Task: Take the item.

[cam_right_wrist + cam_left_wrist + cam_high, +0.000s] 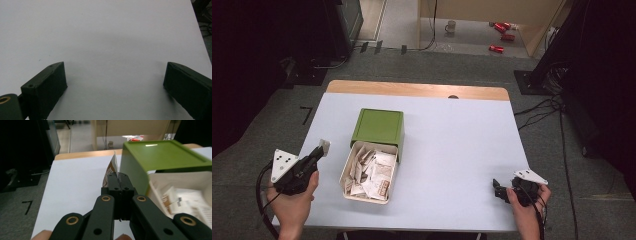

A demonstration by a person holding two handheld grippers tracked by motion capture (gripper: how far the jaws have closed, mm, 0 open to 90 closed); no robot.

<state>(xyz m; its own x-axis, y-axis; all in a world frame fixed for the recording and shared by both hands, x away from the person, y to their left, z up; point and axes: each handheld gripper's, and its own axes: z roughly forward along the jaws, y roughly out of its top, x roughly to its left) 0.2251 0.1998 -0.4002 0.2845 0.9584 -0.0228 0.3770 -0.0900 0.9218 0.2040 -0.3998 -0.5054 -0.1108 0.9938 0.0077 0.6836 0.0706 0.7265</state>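
A pale grey table (452, 145) with a wooden far edge (417, 90) spreads ahead of the left gripper (323, 148) and the right gripper (498, 191). Beyond the left gripper, off the table's side, a black "7" mark (306, 114) sits on grey carpet. Far ahead, a mug (450, 26) and red cans (496, 48) lie on the floor. Cables (537, 112) trail beyond the right gripper.

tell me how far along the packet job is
Done: the drawer of the green box is pulled open. In hand: the left gripper is shut on one packet, beside the box. Left: many packets lie in the drawer; the right gripper rests open.
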